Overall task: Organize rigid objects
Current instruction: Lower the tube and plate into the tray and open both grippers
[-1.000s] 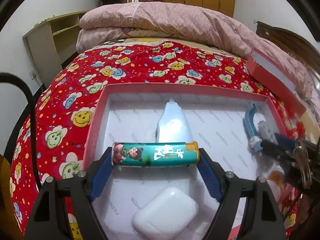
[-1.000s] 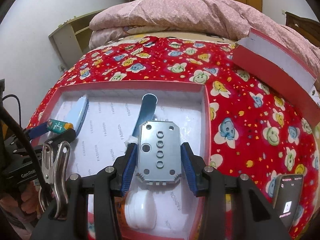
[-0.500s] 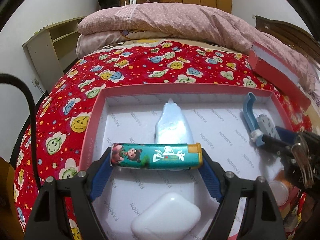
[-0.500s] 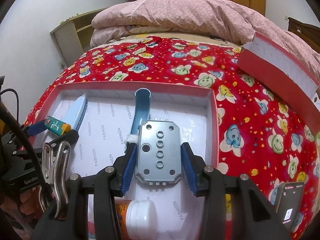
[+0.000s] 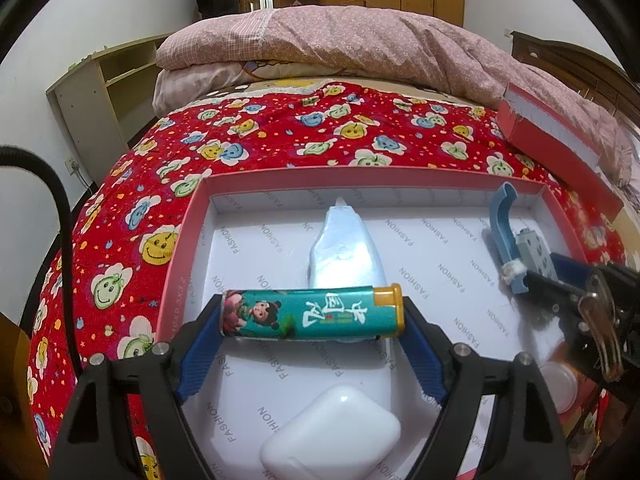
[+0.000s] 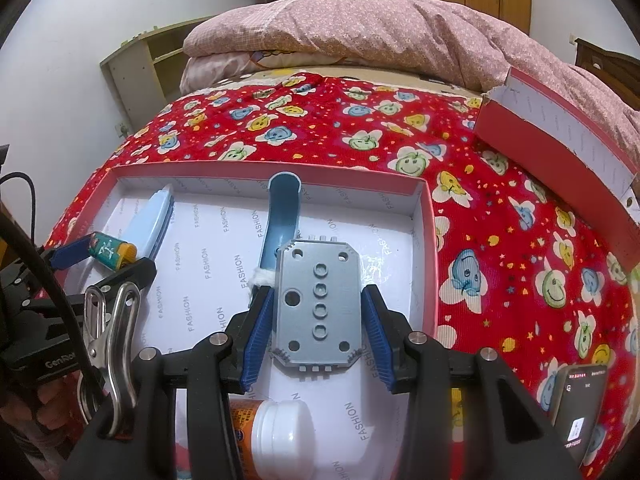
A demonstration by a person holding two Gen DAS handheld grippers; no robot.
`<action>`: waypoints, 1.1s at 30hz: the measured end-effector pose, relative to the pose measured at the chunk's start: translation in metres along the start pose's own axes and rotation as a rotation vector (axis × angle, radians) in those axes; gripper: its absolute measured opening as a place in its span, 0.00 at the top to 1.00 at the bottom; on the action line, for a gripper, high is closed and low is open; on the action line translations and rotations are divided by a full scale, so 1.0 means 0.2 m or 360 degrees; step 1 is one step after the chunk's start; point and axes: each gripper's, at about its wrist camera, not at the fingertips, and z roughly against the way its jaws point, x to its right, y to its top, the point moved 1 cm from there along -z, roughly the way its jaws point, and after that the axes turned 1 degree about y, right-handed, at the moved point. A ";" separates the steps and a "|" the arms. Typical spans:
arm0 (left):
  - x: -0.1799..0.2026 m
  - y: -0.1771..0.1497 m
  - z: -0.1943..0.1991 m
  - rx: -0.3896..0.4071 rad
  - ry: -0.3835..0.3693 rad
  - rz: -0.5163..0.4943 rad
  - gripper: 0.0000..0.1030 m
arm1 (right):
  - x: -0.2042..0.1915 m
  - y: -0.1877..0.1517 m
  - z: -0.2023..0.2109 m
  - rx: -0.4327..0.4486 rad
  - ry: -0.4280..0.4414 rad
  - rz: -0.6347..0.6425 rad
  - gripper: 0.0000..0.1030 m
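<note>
My left gripper (image 5: 310, 326) is shut on a teal lighter (image 5: 312, 313) with a cartoon print, held crosswise above the red box (image 5: 188, 236) with a white lining. My right gripper (image 6: 318, 312) stands around a grey metal plate (image 6: 318, 300) with holes, over the box's right part; its right pad shows a small gap to the plate. In the box lie a light blue pointed case (image 5: 344, 252), a blue shoehorn (image 6: 282, 216), a white earbud case (image 5: 330, 436) and an orange bottle with a white cap (image 6: 276, 432).
The box sits on a red flower-print quilt (image 6: 500, 240). Its red lid (image 6: 560, 132) leans at the right. A phone (image 6: 576, 412) lies at the lower right. A folded pink duvet (image 5: 360, 44) and a shelf (image 5: 100, 92) are behind.
Both grippers have drawn back and risen a little with their objects; more of the box floor and the white-capped bottle now show. The right gripper's pads look slightly wider around the plate.
</note>
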 end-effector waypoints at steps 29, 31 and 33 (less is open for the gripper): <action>-0.02 -0.05 0.31 0.0073 -0.0080 0.0059 0.17 | -0.05 -0.02 0.24 0.0097 0.0069 -0.0003 0.43; -0.02 -0.07 0.36 0.0083 -0.0084 0.0060 0.17 | -0.06 -0.05 0.28 0.0108 0.0076 -0.0002 0.43; -0.01 -0.10 0.40 0.0080 -0.0110 0.0062 0.17 | -0.06 -0.07 0.33 0.0118 0.0086 -0.0010 0.43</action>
